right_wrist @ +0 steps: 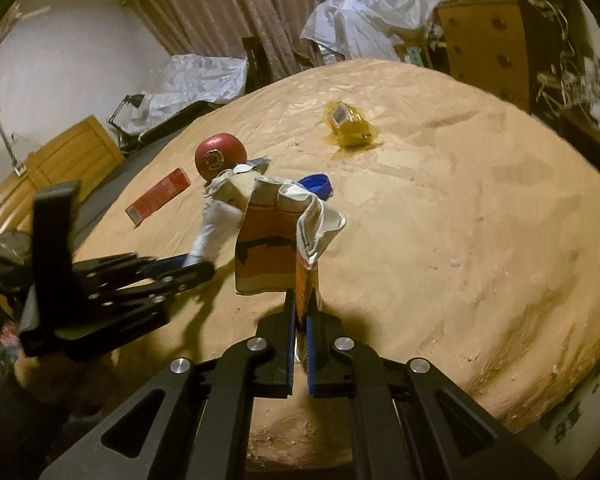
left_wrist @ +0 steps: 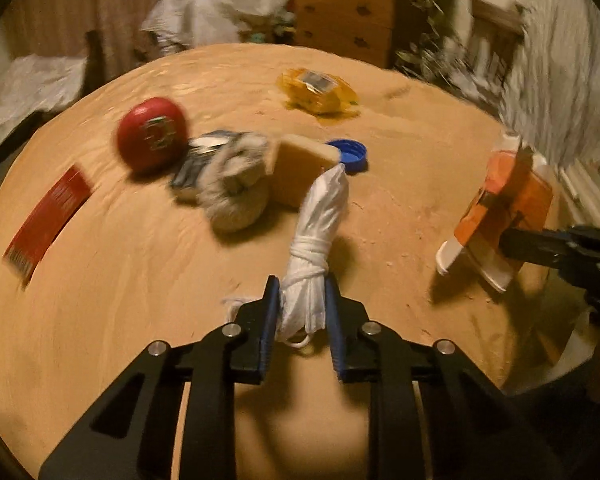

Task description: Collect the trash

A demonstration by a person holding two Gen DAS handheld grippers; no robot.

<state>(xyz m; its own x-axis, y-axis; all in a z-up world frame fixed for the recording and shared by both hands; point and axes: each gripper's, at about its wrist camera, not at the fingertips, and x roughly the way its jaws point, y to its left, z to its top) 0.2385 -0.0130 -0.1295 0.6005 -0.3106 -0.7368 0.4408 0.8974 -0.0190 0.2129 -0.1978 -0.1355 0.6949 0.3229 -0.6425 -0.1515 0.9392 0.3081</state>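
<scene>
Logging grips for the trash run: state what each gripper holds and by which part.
Left gripper grips the white rolled mask by its string-wrapped lower end. Right gripper pinches the flattened orange-and-white carton by its bottom edge.

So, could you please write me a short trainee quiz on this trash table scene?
1. What does the left tool grip?
2. True or false: the blue plastic bottle cap lies beside the tan sponge block.
3. The right tool holds: A) round red lid, B) flattened orange and white carton, C) crumpled yellow wrapper.

Key: 1. The rolled white mask tied with string. 2. True. 3. B.
</scene>
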